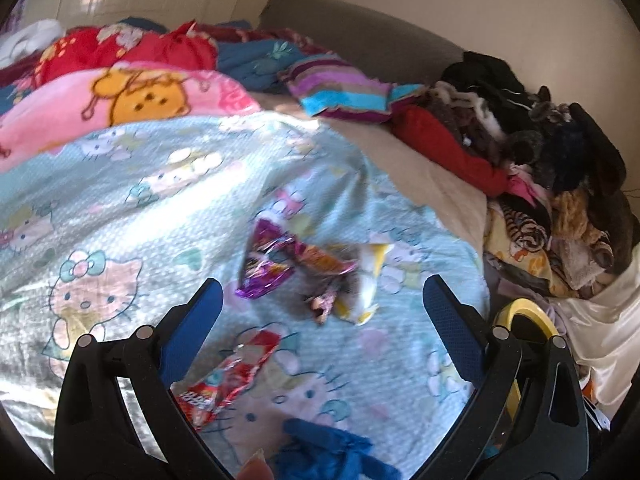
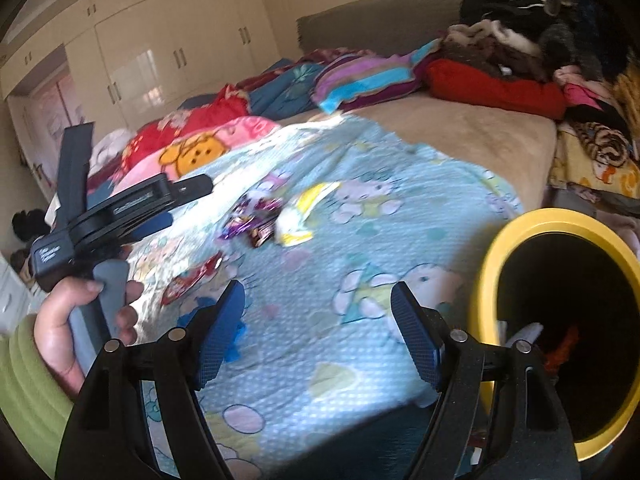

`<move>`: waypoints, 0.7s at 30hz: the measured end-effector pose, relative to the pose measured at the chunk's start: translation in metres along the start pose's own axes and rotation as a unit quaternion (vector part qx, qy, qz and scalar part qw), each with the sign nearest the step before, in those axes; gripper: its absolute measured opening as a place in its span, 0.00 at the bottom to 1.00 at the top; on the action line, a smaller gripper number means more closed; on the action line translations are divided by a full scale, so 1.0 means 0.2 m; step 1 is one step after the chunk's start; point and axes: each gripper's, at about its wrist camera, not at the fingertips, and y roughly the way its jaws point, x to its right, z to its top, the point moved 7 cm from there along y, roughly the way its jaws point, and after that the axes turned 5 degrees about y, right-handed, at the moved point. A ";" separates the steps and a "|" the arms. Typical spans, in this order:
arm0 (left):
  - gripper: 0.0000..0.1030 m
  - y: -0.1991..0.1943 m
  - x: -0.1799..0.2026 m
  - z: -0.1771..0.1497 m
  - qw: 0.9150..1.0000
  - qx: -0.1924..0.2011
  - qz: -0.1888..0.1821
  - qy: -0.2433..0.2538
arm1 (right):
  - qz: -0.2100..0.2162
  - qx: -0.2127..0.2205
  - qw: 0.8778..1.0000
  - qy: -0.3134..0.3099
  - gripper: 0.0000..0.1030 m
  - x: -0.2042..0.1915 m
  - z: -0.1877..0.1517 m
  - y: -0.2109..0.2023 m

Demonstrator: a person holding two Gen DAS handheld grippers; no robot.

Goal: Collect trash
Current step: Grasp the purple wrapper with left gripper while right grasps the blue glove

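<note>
A light-blue cartoon-cat blanket (image 1: 168, 184) lies spread over the bed (image 2: 472, 136). Beyond it sit a pink blanket with an orange bear print (image 1: 132, 96), a red floral quilt (image 1: 132, 46) and a striped purple-and-turquoise cloth (image 1: 340, 92). A heap of dark and red clothes (image 1: 532, 136) crowds the bed's right side. Glossy cream wardrobe doors (image 2: 160, 52) line the far wall.

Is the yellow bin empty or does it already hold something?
Not empty: the yellow bin shows white and orange scraps inside, low in its dark interior.
</note>
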 end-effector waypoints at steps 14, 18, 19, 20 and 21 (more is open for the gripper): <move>0.59 0.17 -0.16 -0.04 0.998 -0.048 -0.006 -0.026 | 0.071 -0.097 0.992 -0.043 0.64 -0.32 -0.16 0.26; 0.52 0.25 -0.15 -0.05 0.997 -0.071 -0.004 -0.012 | 0.078 -0.122 0.988 -0.057 0.56 -0.38 -0.22 0.32; 0.52 0.27 -0.15 -0.04 0.997 -0.074 -0.004 -0.008 | 0.077 -0.127 0.987 -0.062 0.53 -0.39 -0.23 0.34; 0.52 0.28 -0.15 -0.04 0.997 -0.077 -0.003 -0.004 | 0.077 -0.131 0.986 -0.065 0.51 -0.40 -0.25 0.34; 0.52 0.30 -0.15 -0.04 0.997 -0.081 0.001 0.000 | 0.076 -0.135 0.985 -0.069 0.50 -0.41 -0.26 0.35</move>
